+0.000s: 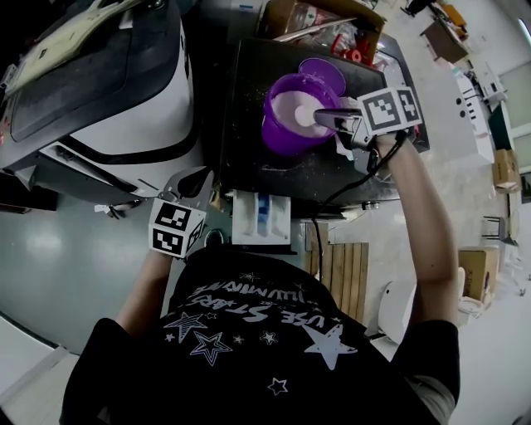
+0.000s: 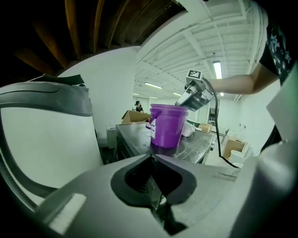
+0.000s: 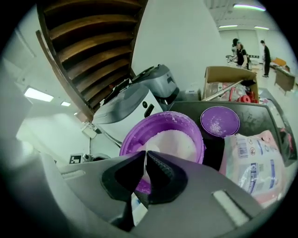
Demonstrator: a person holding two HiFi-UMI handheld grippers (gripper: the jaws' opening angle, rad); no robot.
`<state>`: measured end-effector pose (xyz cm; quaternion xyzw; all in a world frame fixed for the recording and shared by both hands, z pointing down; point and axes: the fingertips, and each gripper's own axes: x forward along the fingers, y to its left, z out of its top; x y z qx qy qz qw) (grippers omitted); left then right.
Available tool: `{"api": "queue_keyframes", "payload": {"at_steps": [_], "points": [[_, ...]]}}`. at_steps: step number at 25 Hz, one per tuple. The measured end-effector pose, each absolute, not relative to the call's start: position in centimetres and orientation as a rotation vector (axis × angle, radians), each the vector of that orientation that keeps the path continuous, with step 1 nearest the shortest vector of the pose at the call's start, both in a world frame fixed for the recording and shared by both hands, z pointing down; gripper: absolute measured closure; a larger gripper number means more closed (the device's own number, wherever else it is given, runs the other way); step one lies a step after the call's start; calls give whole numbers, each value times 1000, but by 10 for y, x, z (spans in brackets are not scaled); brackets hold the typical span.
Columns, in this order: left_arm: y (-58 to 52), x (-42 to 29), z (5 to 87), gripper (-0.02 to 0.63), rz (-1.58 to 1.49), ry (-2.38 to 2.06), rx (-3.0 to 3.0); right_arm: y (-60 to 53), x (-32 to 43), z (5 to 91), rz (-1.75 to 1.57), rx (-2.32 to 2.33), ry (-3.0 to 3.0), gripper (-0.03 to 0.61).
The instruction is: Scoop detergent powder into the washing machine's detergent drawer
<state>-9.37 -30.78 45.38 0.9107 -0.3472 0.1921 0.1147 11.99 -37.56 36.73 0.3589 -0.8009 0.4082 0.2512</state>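
A purple bucket (image 1: 292, 116) of white detergent powder (image 3: 174, 142) stands on a dark worktop (image 1: 249, 158). My right gripper (image 1: 322, 118) hangs over the bucket's right rim, shut on the thin handle of a white scoop (image 3: 145, 162); the scoop's bowl dips toward the powder and is mostly hidden by the jaws. The white detergent drawer (image 1: 260, 217) with a blue insert sticks out below the worktop's front edge. My left gripper (image 1: 193, 184) is left of the drawer, jaws shut with nothing seen between them. The left gripper view looks at the bucket (image 2: 167, 125) from the side.
The bucket's purple lid (image 3: 220, 121) lies behind it. A pink-and-white detergent bag (image 3: 253, 160) lies at the right. A cardboard box (image 1: 319, 21) sits at the back of the worktop. A large white and black appliance (image 1: 108, 91) stands to the left.
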Motion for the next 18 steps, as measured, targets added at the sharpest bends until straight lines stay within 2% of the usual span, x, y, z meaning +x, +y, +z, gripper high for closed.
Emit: {"api": "queue_keyframes", "payload": {"at_steps": [11,18], "points": [[-276,-80,444,612,569,-1072,2665,-361,133,332,1174,1215,-2423,541],[-254,-71,441,612,565,-1109,2653,-320,119,316,1343,1062,-2649,541]]}}
